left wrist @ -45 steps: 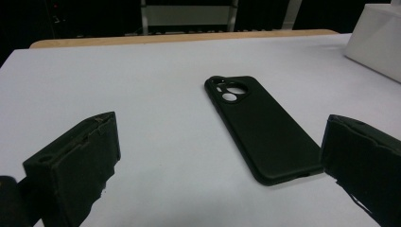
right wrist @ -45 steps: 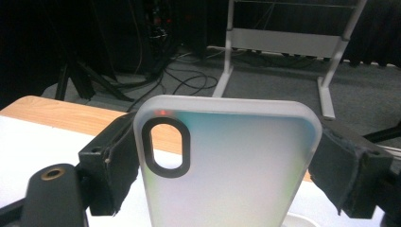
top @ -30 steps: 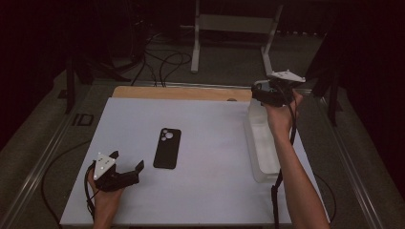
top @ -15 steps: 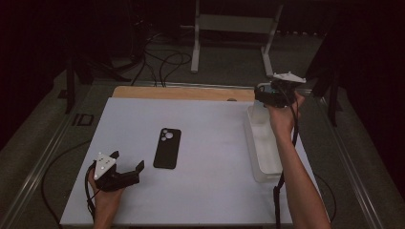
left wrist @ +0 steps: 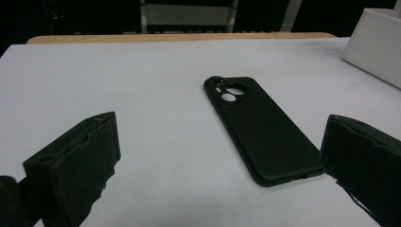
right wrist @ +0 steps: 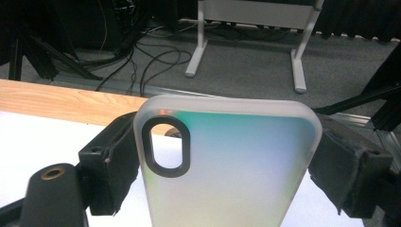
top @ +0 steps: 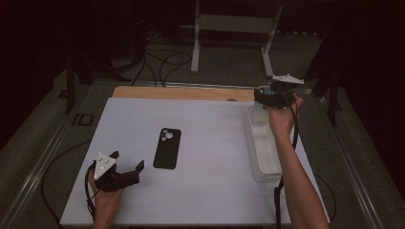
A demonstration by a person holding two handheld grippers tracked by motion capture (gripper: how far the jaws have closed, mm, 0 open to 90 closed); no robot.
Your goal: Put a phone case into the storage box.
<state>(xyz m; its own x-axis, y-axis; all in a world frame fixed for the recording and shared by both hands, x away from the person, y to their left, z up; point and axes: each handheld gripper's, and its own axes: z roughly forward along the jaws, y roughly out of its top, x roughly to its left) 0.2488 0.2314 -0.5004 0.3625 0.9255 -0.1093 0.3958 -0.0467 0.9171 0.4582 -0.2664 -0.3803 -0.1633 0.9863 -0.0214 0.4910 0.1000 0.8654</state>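
The high view was dim and grainy, the floor around the white table point(top: 210, 119) sinking into near black; light fell from above, leaving faint shadows; the left gripper view was brighter, its near jaws soft-edged while the black phone case point(left wrist: 257, 125) stayed fairly sharp; the translucent phone case point(right wrist: 227, 165) glowed pale and slightly blurred close to the lens.

The phone case point(top: 167, 148) lies mid-table point(top: 210, 200), well left of the bin point(top: 263, 151).
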